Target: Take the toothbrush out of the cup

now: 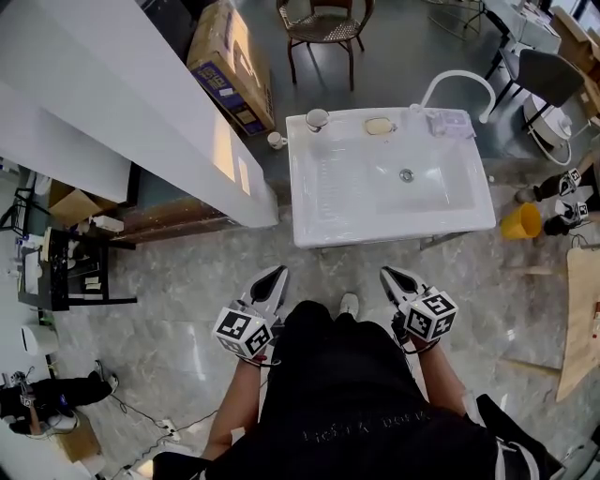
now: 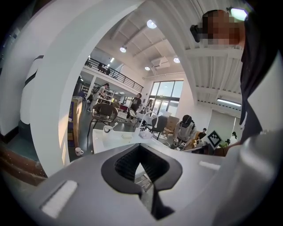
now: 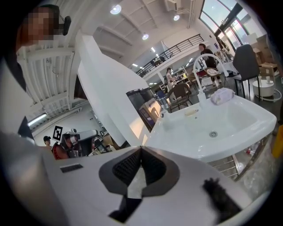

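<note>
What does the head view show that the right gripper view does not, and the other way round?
Only the head view: the left gripper, shut, and a mug on the floor. Only the right gripper view: ceiling lights and a railing. Both: the sink, its faucet, the drain, and the right gripper, shut and empty.

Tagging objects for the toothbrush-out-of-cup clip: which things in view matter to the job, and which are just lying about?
Job: cup on the sink's far left corner; toothbrush standing in it; left gripper and right gripper, both shut and empty.
Lying about: soap dish, floor mug, cardboard box, chair, yellow bucket.
</note>
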Tool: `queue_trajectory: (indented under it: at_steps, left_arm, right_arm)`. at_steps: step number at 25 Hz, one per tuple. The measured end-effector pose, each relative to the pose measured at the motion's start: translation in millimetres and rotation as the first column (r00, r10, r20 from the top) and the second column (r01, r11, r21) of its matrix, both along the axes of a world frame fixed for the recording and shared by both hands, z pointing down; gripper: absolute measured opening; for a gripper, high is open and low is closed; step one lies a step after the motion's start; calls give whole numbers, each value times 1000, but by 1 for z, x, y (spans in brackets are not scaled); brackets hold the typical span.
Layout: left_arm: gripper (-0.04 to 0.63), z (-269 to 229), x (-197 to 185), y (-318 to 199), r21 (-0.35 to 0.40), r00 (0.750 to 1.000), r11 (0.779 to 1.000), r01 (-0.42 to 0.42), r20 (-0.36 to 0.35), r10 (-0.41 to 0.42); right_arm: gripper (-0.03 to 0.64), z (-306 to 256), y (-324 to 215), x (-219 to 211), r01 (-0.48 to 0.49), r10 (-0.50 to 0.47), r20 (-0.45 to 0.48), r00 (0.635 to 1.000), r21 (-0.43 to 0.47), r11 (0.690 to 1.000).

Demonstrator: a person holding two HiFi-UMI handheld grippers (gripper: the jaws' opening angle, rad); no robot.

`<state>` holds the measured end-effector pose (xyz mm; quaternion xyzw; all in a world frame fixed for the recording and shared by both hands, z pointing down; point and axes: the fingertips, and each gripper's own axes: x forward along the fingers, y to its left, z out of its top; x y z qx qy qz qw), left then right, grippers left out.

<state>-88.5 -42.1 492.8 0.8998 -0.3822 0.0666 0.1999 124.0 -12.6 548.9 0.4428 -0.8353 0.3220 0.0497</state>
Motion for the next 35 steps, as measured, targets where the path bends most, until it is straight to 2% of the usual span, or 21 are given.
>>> queue_trajectory:
  at_steps: [10, 27, 31, 35]
  left_arm:
    - [8, 11, -7, -52, -6, 1000, 1000, -1, -14, 1]
    - [8, 17, -23, -212, 20, 989, 989, -145, -13, 146]
    - [8, 14, -25, -240, 20, 987, 988, -153, -53, 154]
    - [8, 17, -25, -260, 33, 981, 981, -191, -31, 192]
  right_arm:
    - [12, 9, -44, -13, 9, -9, -15, 1000, -19, 1000]
    - [12, 3, -172, -57, -43, 41, -49, 998, -45, 998]
    - [12, 1, -187, -58, -68, 65, -64, 996, -50, 996]
    - [12, 1, -197, -61, -95, 90, -75, 993, -61, 994]
